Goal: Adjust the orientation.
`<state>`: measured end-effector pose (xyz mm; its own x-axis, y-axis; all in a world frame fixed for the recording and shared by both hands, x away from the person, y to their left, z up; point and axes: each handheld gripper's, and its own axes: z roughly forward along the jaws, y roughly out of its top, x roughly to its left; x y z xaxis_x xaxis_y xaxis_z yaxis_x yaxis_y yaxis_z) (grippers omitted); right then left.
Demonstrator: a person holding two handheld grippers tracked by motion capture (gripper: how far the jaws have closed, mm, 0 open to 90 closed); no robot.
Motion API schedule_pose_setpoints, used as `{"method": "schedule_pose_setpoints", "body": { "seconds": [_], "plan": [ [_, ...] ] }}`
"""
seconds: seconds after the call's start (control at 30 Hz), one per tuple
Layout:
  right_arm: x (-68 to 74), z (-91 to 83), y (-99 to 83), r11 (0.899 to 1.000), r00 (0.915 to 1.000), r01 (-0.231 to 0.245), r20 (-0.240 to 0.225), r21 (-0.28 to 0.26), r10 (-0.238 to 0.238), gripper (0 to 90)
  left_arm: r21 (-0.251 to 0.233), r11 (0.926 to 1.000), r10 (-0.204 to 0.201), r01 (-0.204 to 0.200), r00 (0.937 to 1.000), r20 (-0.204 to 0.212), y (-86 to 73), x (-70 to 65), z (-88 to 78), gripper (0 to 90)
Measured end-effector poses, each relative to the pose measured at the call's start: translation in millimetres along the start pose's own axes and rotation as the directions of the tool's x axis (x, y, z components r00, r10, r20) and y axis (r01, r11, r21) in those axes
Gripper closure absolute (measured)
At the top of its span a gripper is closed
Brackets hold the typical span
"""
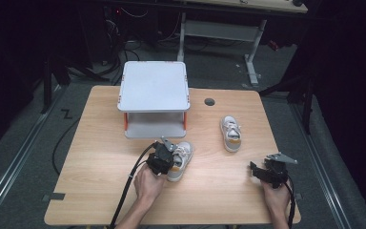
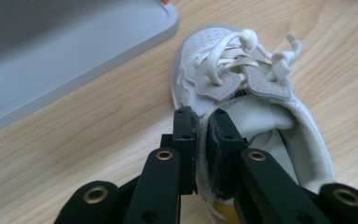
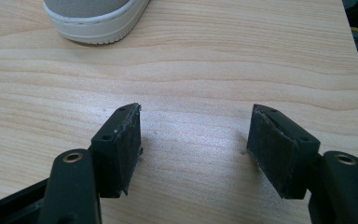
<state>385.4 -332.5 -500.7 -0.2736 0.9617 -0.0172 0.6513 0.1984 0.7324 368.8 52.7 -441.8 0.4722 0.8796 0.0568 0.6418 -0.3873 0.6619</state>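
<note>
My left tool (image 2: 204, 154) is clamped on the shoe's (image 2: 242, 93) collar; next I lift it toward the shelf (image 1: 154, 93); right tool (image 3: 196, 149) gapes idle.

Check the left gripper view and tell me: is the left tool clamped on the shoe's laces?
No: the left tool pinches the side wall of the shoe at its opening; the laces lie free beyond.

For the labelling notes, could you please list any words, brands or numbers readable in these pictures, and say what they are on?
None can be read.
Shoe held by the left hand-held gripper: dark print below the lace flaps, mostly hidden and too blurred to read.
Other shoe, grey shelf stand, table: no text seen.
</note>
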Motion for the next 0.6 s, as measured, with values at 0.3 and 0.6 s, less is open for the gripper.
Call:
{"method": "schedule_pose_setpoints", "body": {
  "seconds": [0.3,0.6],
  "plan": [
    [0.1,0.0,0.0,1.000,1.0000,0.000,0.000,0.000,0.000,34.8,0.011,0.9975,-0.071,0.070,0.9853,0.155,-1.1,-0.3,1.7,76.1],
    [0.2,0.0,0.0,1.000,1.0000,0.000,0.000,0.000,0.000,34.8,-0.026,0.9947,-0.092,0.099,0.9779,0.187,-4.9,4.3,1.1,60.7]
  ]
}}
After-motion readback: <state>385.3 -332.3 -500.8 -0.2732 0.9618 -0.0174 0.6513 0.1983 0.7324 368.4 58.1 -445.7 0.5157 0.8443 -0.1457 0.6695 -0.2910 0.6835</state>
